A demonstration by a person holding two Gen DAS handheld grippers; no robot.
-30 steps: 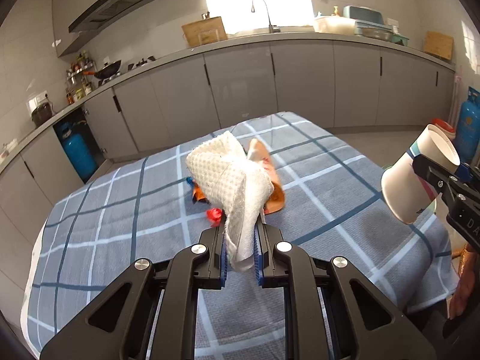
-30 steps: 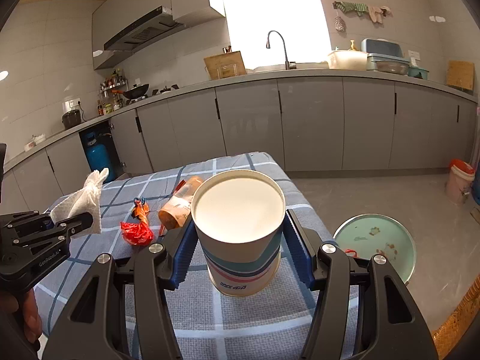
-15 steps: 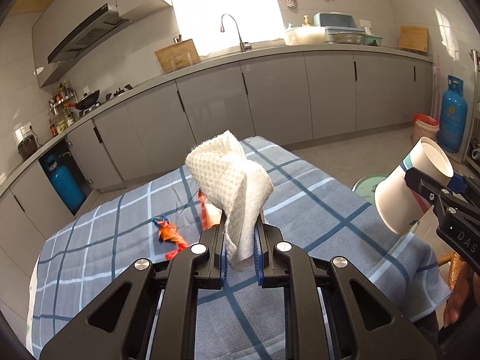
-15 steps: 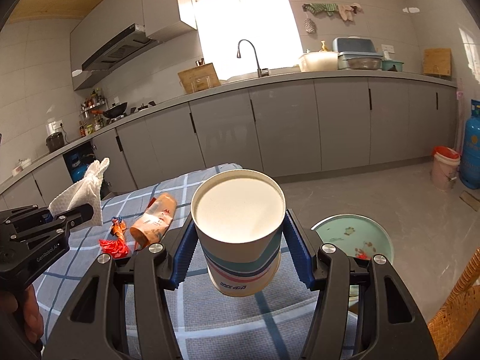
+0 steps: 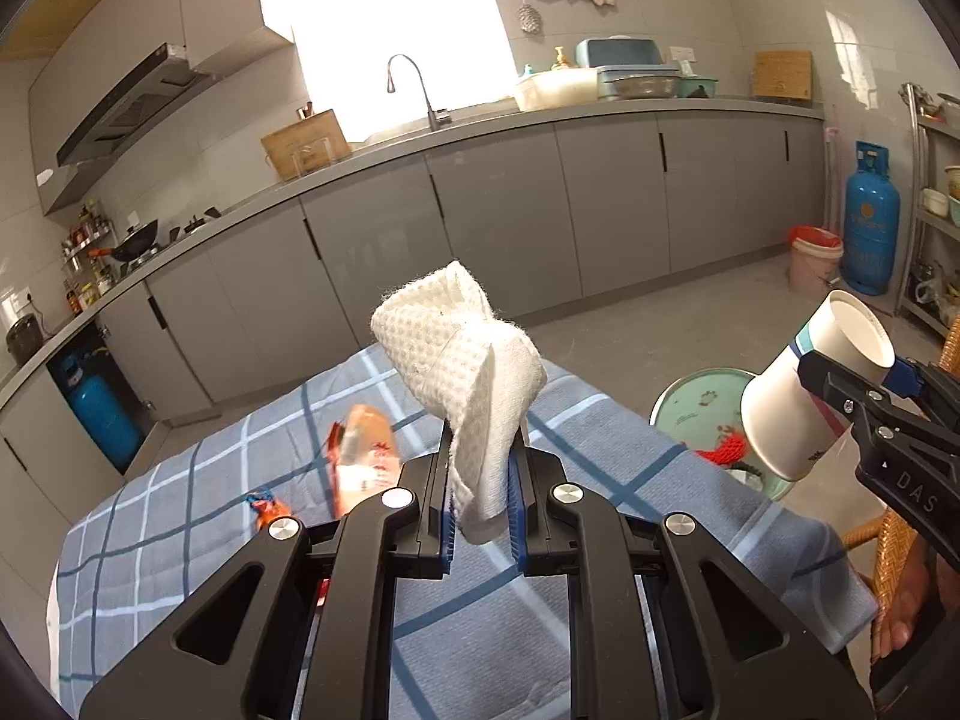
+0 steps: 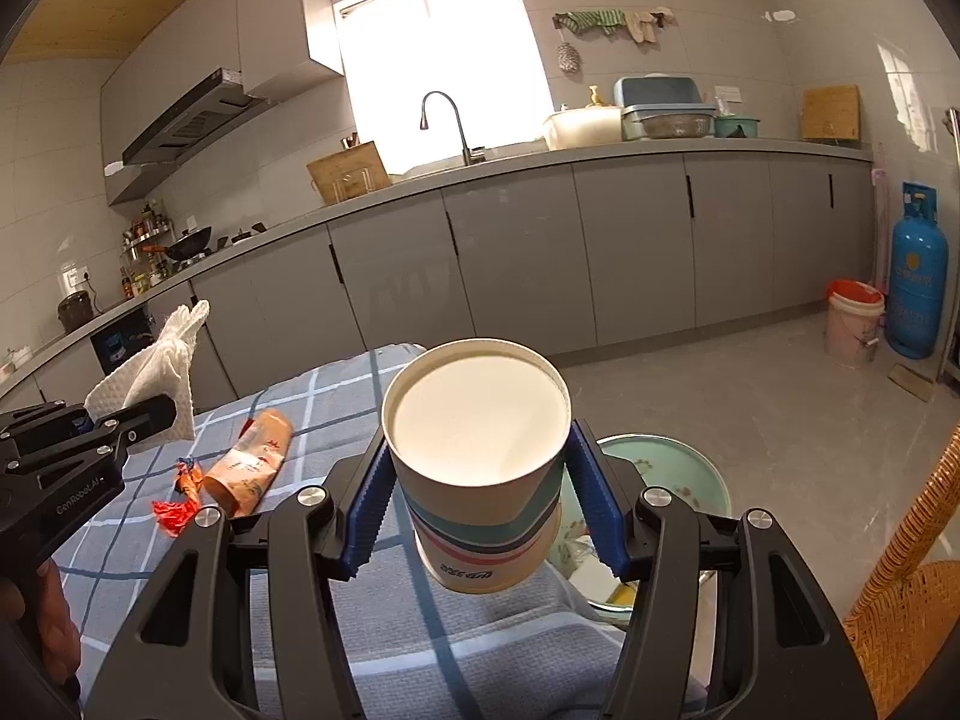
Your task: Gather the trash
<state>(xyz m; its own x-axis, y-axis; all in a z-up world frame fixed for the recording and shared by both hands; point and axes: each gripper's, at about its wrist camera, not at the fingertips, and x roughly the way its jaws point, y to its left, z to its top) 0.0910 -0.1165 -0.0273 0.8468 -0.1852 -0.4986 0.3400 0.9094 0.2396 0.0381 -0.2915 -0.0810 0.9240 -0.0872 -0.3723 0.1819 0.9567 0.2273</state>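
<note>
Both hand-held grippers have swung rightward since a second ago, so more floor and the green basin now show past the table edge. Beneath and ahead of them lies the surface [image 5: 180, 546], covered in a blue checked cloth. Right of the left hand-held gripper [image 5: 480, 516], on the floor, sits the green basin [image 5: 690, 402] with scraps inside. The right hand-held gripper [image 6: 480, 516] is clamped on a paper cup [image 6: 480, 456], tilted, above the basin's near edge. The left one pinches a white paper towel [image 5: 468, 372]. Ahead and left of it on the surface lie an orange wrapper [image 6: 252, 462] and a red scrap [image 6: 171, 513].
</note>
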